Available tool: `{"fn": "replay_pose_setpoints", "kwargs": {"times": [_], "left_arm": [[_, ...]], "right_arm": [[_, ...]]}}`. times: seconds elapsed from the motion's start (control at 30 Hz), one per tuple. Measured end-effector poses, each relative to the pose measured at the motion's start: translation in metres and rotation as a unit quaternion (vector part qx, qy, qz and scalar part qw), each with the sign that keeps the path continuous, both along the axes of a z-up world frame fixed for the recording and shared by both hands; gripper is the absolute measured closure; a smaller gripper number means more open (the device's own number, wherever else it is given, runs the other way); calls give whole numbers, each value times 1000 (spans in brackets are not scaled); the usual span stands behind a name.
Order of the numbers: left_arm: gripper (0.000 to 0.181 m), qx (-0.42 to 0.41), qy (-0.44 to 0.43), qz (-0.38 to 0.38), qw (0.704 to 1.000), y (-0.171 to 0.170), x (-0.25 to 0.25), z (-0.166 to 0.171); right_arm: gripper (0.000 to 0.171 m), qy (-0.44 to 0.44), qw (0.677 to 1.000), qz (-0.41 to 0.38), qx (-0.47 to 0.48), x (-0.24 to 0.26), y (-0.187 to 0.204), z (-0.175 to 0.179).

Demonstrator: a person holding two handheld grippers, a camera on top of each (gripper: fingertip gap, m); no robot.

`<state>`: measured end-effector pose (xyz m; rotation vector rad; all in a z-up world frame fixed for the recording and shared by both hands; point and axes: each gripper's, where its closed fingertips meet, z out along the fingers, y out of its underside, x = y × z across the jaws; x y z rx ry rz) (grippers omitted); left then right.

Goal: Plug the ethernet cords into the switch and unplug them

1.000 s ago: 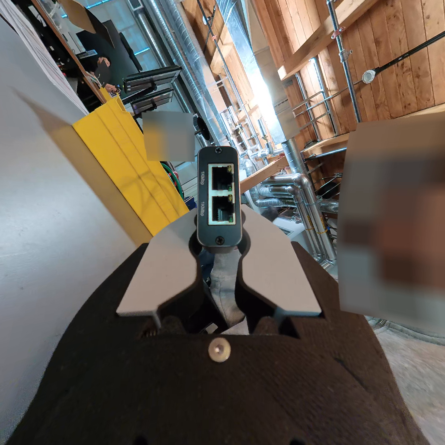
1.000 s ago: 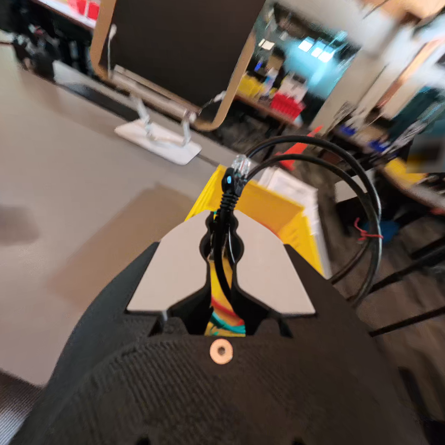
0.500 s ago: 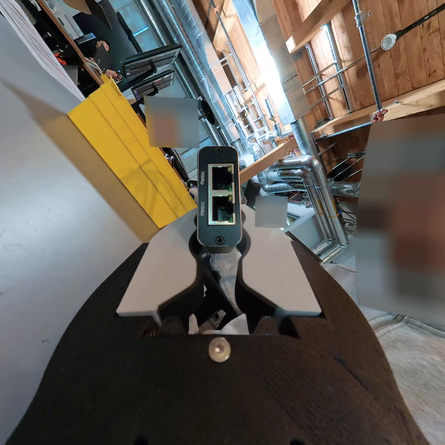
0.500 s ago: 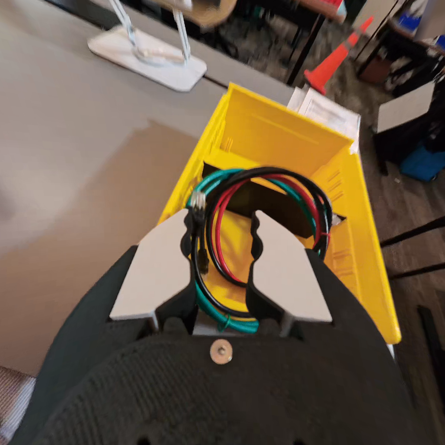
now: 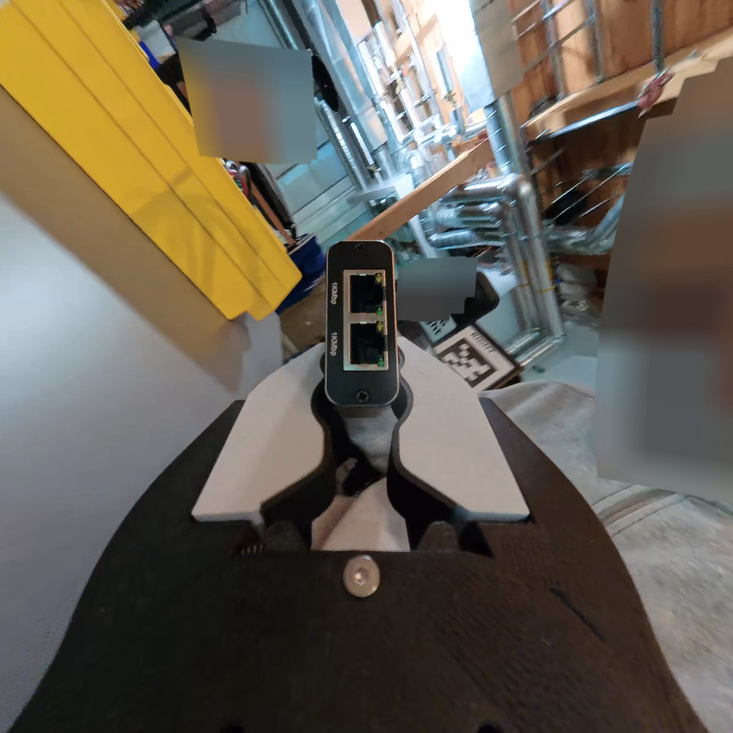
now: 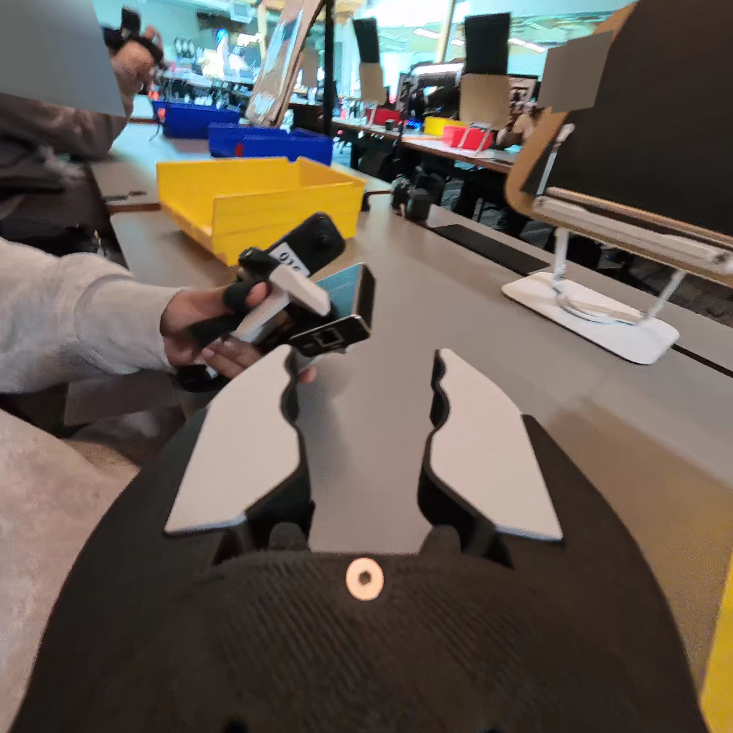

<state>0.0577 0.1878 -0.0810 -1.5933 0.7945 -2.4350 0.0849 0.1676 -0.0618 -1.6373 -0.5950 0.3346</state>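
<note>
My left gripper (image 5: 361, 357) is shut on the switch (image 5: 360, 317), a small black box with two empty ethernet ports that face the camera, held upright in the air. My right gripper (image 6: 363, 357) is open wide and empty above the grey table (image 6: 456, 309). In the right wrist view the left gripper (image 6: 329, 313) shows ahead on the left, held by a hand (image 6: 198, 317), with the switch (image 6: 333, 337) in its fingers. The switch is close to my right gripper's left fingertip (image 6: 273, 377). No ethernet cord is in view.
A yellow bin (image 6: 258, 198) stands on the table behind the left gripper, and it also shows in the left wrist view (image 5: 139, 158). Blue bins (image 6: 269, 142) sit farther back. A monitor on a white stand (image 6: 591, 317) is at the right. A yellow edge (image 6: 718, 634) shows at the bottom right.
My right gripper let go of the black cord over the yellow bin, opened wide and swung round to face the left gripper. My left gripper tilted down a little, still holding the switch.
</note>
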Motion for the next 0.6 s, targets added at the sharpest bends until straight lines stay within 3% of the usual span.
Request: {"fn": "replay_pose_setpoints", "kwargs": {"times": [0.17,0.37,0.43,0.6], "left_arm": [[156,-146,-34,-54,987,-21,8,6],[155,-167,-33,-102,980,-50,17,6],[156,-165,-29,-108,980,-55,18,5],[147,-160,-30,-107,981,-55,18,6]], "right_arm": [[76,-119,992,-12,50,-19,7,-14],[74,-182,982,13,45,-32,5,-33],[102,-207,977,17,38,-32,4,-41],[103,-220,974,-2,45,-23,6,-35]]}}
